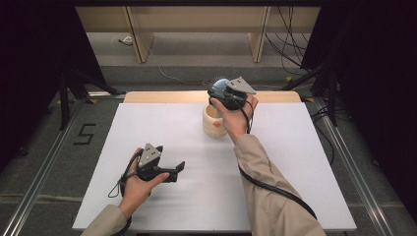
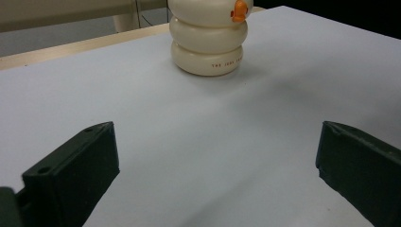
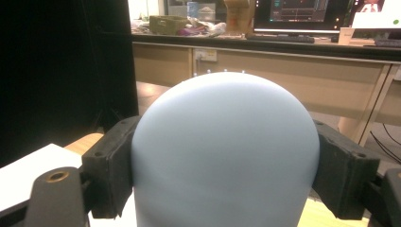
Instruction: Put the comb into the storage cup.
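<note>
A cream ringed pot (image 1: pixel 213 123) with an orange beak on its side (image 2: pixel 208 42) stands at the back middle of the white table top (image 1: pixel 295 162). Just above and behind the pot, my right gripper (image 1: pixel 218 91) is shut on a pale blue rounded thing (image 1: pixel 220 83), with fine bristles showing at its top edge. In the right gripper view the blue dome (image 3: pixel 222 156) sits pressed between both black jaws. My left gripper (image 1: pixel 178 170) rests low at the front left, pointing toward the pot. Its jaws (image 2: pixel 217 161) stand wide open with nothing between them.
A wooden strip (image 1: pixel 162 97) runs along the table's far edge. Behind it are desk legs and loose cables (image 1: pixel 290 44) on the floor. Dark curtains close both sides. A "5" is marked on the floor (image 1: pixel 84 133) at the left.
</note>
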The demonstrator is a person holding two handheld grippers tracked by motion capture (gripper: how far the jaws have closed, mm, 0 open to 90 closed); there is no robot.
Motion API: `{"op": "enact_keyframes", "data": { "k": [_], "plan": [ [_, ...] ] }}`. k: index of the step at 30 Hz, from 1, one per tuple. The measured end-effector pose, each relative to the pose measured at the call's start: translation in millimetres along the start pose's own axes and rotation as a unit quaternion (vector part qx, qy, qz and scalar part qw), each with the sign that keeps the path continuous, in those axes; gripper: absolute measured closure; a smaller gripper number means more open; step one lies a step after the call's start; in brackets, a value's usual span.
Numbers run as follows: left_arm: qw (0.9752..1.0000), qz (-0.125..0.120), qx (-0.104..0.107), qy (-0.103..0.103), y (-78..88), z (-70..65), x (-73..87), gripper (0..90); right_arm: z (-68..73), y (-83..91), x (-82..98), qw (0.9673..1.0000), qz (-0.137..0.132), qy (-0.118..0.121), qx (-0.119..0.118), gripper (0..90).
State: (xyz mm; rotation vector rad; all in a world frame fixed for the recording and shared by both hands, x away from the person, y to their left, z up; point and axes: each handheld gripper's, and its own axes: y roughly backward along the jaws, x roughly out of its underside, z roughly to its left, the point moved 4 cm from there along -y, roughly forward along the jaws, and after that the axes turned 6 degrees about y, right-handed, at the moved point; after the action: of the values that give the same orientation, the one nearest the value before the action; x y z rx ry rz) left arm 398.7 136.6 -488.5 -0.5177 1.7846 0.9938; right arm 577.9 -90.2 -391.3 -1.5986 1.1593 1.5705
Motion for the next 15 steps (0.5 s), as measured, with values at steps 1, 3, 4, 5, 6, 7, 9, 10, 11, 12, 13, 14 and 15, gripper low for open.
{"op": "enact_keyframes", "data": {
  "k": [1,3,4,5,6,7,9,10,11,12,13,14,15],
  "plan": [
    [1.0,0.0,0.0,0.0,0.0,0.0,0.0,0.0,0.1,0.1,0.4,1.0,0.002,0.0,0.0,20.2],
    [1.0,0.0,0.0,0.0,0.0,0.1,0.0,0.0,0.1,-0.6,1.1,1.0,0.0,0.0,0.0,20.2],
    [1.0,0.0,0.0,0.0,0.0,0.1,0.0,0.0,0.3,-0.9,1.8,1.0,0.001,-0.001,0.0,20.2],
    [1.0,0.0,0.0,0.0,0.0,0.0,0.0,0.0,0.2,-1.1,2.3,1.0,0.001,0.001,-0.001,20.2],
    [1.0,0.0,0.0,0.0,0.0,0.0,-0.1,0.0,0.3,-1.1,2.6,1.0,0.001,-0.001,0.0,20.2],
    [1.0,0.0,0.0,-0.001,0.0,0.0,-0.1,0.0,0.2,-1.1,2.5,1.0,0.001,0.0,-0.001,20.3],
    [1.0,0.0,0.0,0.0,-0.2,-0.1,0.0,0.0,0.1,-1.1,2.5,1.0,0.001,-0.001,-0.001,20.2],
    [1.0,0.0,0.0,0.0,-0.1,-0.1,0.1,0.0,0.1,-0.9,2.7,1.0,0.001,0.0,-0.001,20.2],
    [1.0,0.001,0.0,0.0,-0.2,-0.2,0.2,0.0,0.1,-0.8,2.8,1.0,0.0,0.0,-0.001,20.2],
    [1.0,0.0,0.0,0.0,-0.3,-0.3,0.2,0.0,0.2,-0.5,2.9,1.0,0.0,0.0,0.0,20.2],
    [1.0,0.0,0.001,0.0,-0.4,-0.4,0.2,0.0,0.3,-0.3,3.1,1.0,0.0,0.001,-0.001,20.2],
    [1.0,0.001,0.001,0.0,-0.5,-0.4,0.2,0.0,0.5,-0.1,3.1,1.0,0.0,0.001,-0.002,20.2],
    [1.0,0.001,0.001,0.0,-0.5,-0.5,0.2,0.0,0.6,0.0,3.1,1.0,0.001,0.002,-0.003,20.1]
  ]
}}
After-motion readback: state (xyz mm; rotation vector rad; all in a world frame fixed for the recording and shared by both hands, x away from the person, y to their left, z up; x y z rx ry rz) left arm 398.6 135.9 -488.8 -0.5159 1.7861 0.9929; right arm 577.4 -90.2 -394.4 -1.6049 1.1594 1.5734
